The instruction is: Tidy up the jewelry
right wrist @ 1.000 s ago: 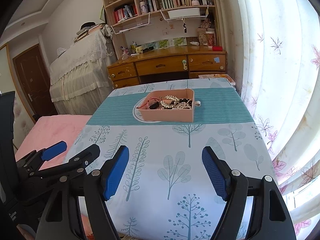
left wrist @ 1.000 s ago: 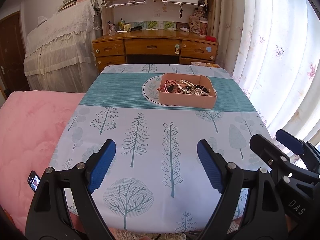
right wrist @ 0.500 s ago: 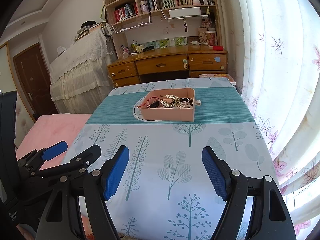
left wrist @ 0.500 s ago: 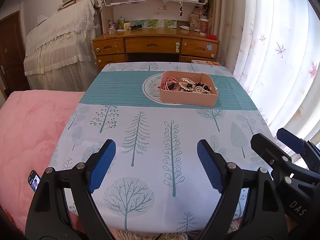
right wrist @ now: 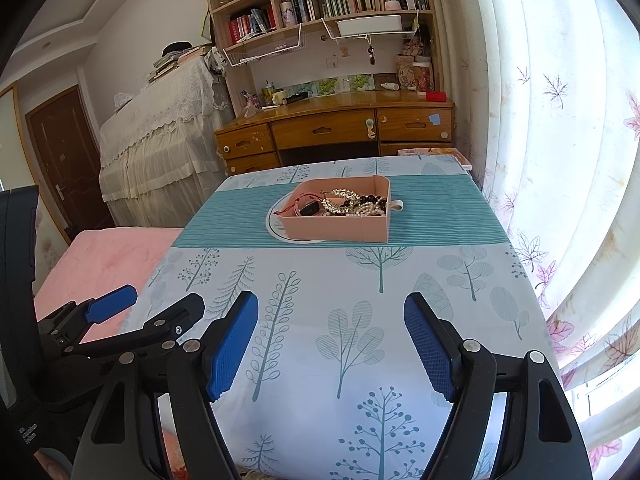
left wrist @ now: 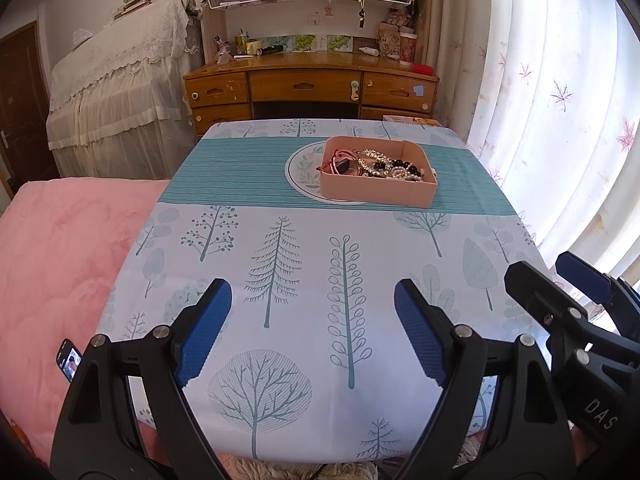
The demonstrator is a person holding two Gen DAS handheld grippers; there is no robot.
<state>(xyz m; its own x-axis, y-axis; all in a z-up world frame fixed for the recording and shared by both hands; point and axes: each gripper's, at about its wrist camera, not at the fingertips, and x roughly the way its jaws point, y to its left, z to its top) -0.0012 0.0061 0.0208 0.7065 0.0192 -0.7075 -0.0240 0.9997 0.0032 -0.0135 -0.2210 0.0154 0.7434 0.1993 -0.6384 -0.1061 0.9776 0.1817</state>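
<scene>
A pink tray (left wrist: 376,190) (right wrist: 336,232) stands on the teal band at the far side of the table, holding a heap of jewelry (left wrist: 380,166) (right wrist: 348,204): pearl and dark bead strands, a gold piece, a red cord. My left gripper (left wrist: 312,304) hangs open over the table's near edge, nothing between its blue pads. To its right, my right gripper (right wrist: 330,320) is open too and holds nothing. Both are well short of the tray. Each gripper shows in the other's view: the right one (left wrist: 560,280) at the right edge, the left one (right wrist: 156,304) at the lower left.
The table wears a tree-printed cloth (left wrist: 304,248). A pink blanket (left wrist: 60,256) lies to the left with a small phone (left wrist: 69,359) on it. A wooden desk (left wrist: 312,88) with shelves stands behind the table. White curtains (left wrist: 540,80) hang along the right.
The left wrist view has drifted slightly, so the tray sits a little lower in it. Both grippers stay open. The right wrist view is the same.
</scene>
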